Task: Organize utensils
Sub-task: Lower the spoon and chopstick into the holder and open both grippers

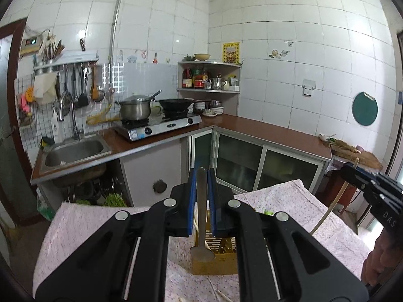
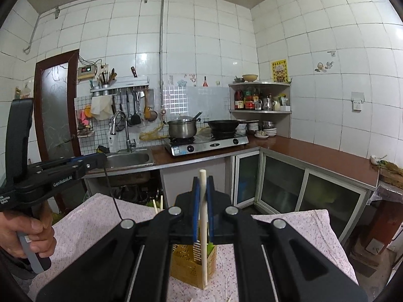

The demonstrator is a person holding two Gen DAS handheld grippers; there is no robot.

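My left gripper (image 1: 201, 176) is shut on a metal spoon (image 1: 201, 216) that hangs bowl-down over a yellow slotted utensil holder (image 1: 216, 259) on the pink cloth-covered table (image 1: 75, 229). My right gripper (image 2: 203, 188) is shut on a pale chopstick (image 2: 203, 229) held upright in front of the same holder (image 2: 186, 264). The right gripper shows at the right edge of the left wrist view (image 1: 370, 183), with the chopstick (image 1: 330, 209) hanging below it. The left gripper shows at the left of the right wrist view (image 2: 98, 162), the spoon seen edge-on as a thin dark line.
Loose chopsticks (image 1: 224, 295) lie on the cloth near me, and two more (image 2: 158, 205) stick up behind the table. Beyond the table is an L-shaped counter (image 1: 264, 128) with a sink (image 1: 75, 151), a gas stove (image 1: 161, 125), a pot and a wok. A hand (image 2: 27, 229) holds the left gripper.
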